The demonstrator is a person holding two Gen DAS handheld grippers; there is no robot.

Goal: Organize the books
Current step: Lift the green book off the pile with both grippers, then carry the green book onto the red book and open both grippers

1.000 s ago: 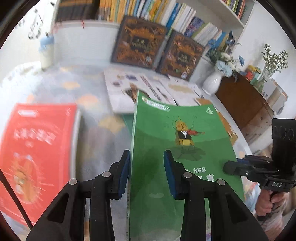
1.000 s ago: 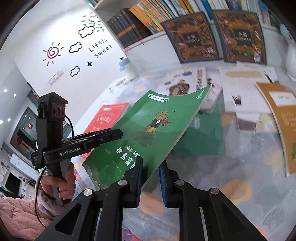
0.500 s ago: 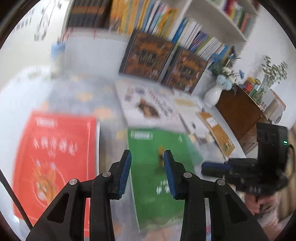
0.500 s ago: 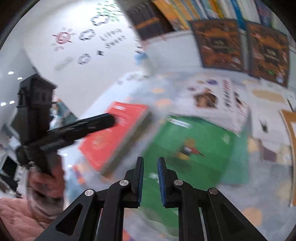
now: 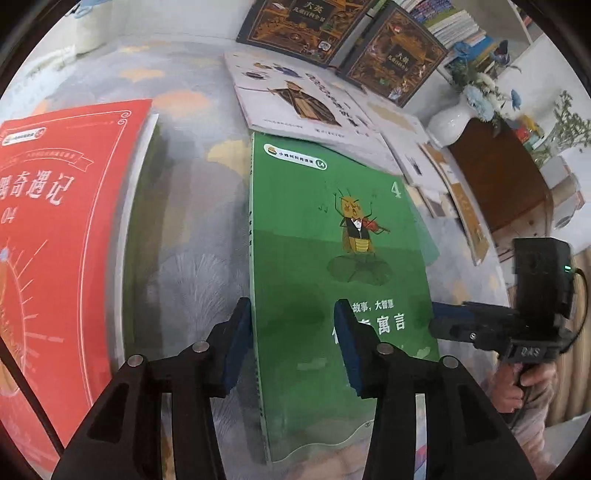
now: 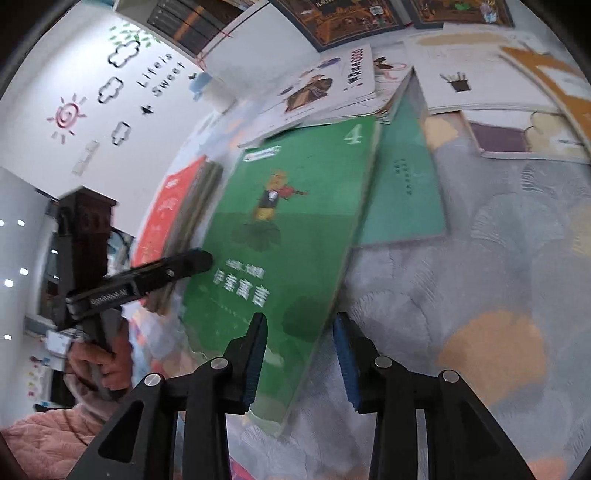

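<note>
A green book with a violin-playing insect on its cover lies on the grey carpet. Its far right part rests over a teal book. My left gripper straddles its spine edge near the front. The jaws are opening, with the book's edge between pads that do not press on it. My right gripper straddles the opposite long edge of the green book. Its jaws are opening too, and the pads stand clear of the cover. Each gripper shows in the other's view: the right gripper and the left gripper.
A large red book lies left of the green one. White picture books are spread beyond it, and dark ornate books lean on the shelf. A white vase and wooden cabinet stand right. A hand grips the right handle.
The green book was held up tilted a second ago; now it lies on the carpet. Both grippers have sunk toward it and their jaws stand wider.
</note>
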